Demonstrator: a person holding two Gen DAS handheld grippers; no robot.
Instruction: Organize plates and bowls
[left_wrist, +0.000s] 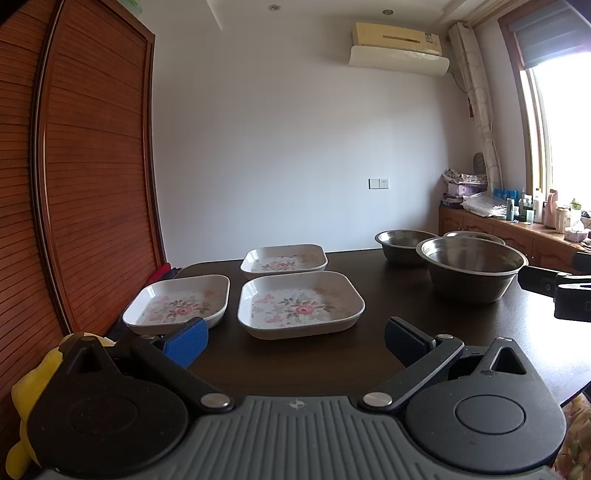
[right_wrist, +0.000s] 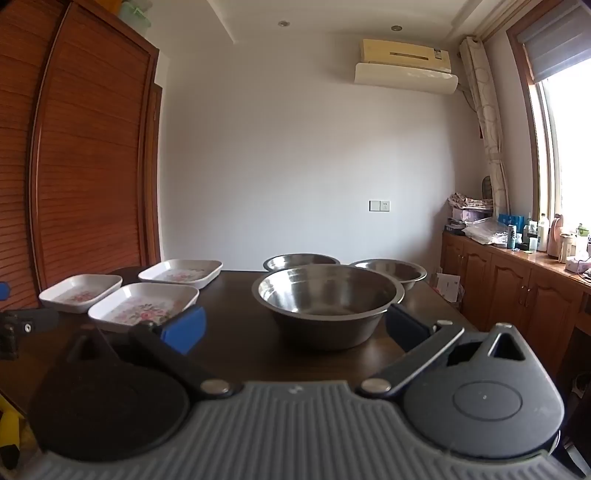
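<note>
The left gripper (left_wrist: 295, 338) has its blue pads wide apart w/ nothing between them, low over the dark bench (left_wrist: 295, 369). Right in front sits the nearest flower plate (left_wrist: 300, 304), w/ a 2nd plate (left_wrist: 179, 305) beside it on the left & a 3rd plate (left_wrist: 284, 258) behind. The right gripper (right_wrist: 295, 326) is spread apart too, one pad on each side of the big metal bowl (right_wrist: 328, 304), not touching it. 2 more bowls (right_wrist: 301, 261) sit behind, near the far edge.
</note>
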